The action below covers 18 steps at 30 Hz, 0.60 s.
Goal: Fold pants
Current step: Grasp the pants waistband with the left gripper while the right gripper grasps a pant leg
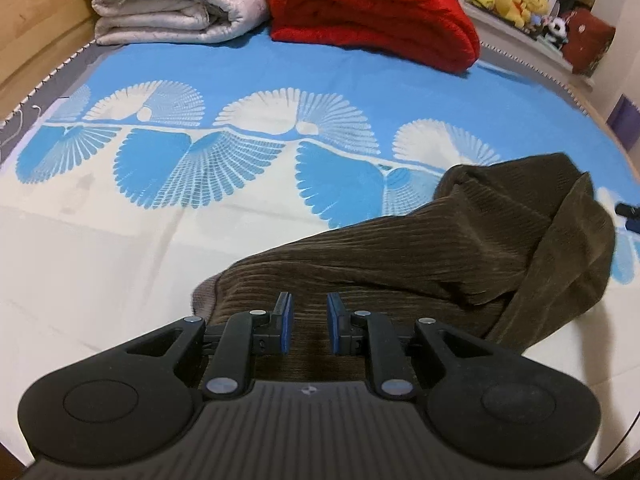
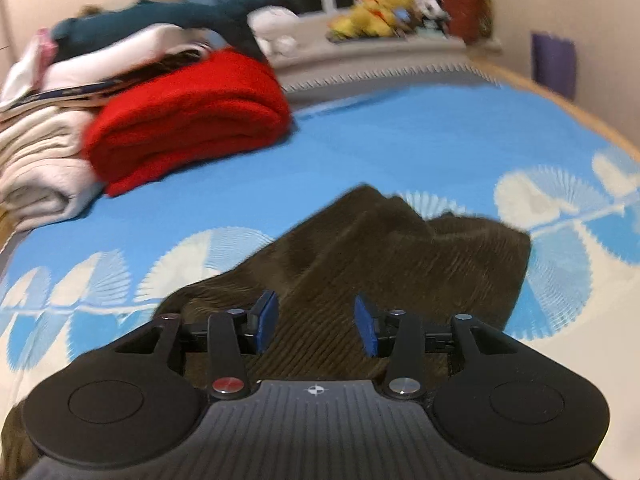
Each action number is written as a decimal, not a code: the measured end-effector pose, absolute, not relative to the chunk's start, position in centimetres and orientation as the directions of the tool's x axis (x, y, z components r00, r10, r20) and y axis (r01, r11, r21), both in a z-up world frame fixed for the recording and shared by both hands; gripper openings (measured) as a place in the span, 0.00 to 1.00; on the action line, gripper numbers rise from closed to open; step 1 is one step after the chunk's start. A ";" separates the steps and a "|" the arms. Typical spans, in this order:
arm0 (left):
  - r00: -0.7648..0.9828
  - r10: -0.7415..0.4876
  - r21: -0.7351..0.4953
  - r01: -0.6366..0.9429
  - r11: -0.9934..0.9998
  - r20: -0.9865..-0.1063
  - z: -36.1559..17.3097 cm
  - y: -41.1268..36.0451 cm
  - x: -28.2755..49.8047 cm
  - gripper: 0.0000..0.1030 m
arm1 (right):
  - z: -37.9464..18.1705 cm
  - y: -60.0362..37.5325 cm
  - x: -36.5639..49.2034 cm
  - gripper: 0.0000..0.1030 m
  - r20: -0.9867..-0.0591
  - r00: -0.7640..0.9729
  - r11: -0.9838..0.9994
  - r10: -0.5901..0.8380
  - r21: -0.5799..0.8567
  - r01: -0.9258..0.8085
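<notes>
pants: soft, limp corduroy, bunched ahead of fingers | left gripper: narrow gap, holds nothing | right gripper: wider, empty | grab a hem edge

The bed wore a blue-and-cream cover with fan patterns. Brown ribbed pants lay crumpled near its front edge; a red blanket and pale quilt sat folded along the far edge.
</notes>
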<state>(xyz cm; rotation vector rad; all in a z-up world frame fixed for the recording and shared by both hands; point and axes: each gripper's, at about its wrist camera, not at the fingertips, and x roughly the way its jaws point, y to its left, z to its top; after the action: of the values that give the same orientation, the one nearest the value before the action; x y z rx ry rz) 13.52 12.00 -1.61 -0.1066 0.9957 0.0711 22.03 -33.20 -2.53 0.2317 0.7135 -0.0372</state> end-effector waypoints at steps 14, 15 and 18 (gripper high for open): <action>0.528 0.020 -0.037 -0.098 0.995 -0.849 -2.8 11.9 15.3 0.21 | -11.7 -29.7 31.8 0.78 -0.791 0.612 0.986 -0.008 0.098 0.138; 0.529 0.024 -0.033 -0.100 0.994 -0.848 -2.9 11.9 15.3 0.21 | -12.0 -29.6 31.9 0.74 -0.794 0.607 0.988 -0.021 0.076 0.134; 0.528 0.037 -0.029 -0.115 0.993 -0.848 -2.8 12.0 15.3 0.21 | -11.7 -29.9 31.5 0.28 -0.798 0.603 0.993 -0.012 0.061 0.102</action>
<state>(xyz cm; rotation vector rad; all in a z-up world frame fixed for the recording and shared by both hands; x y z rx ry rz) 15.33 11.95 -2.84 -0.0849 1.0109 0.0908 31.55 -29.90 -11.72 0.1043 0.9217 -0.0663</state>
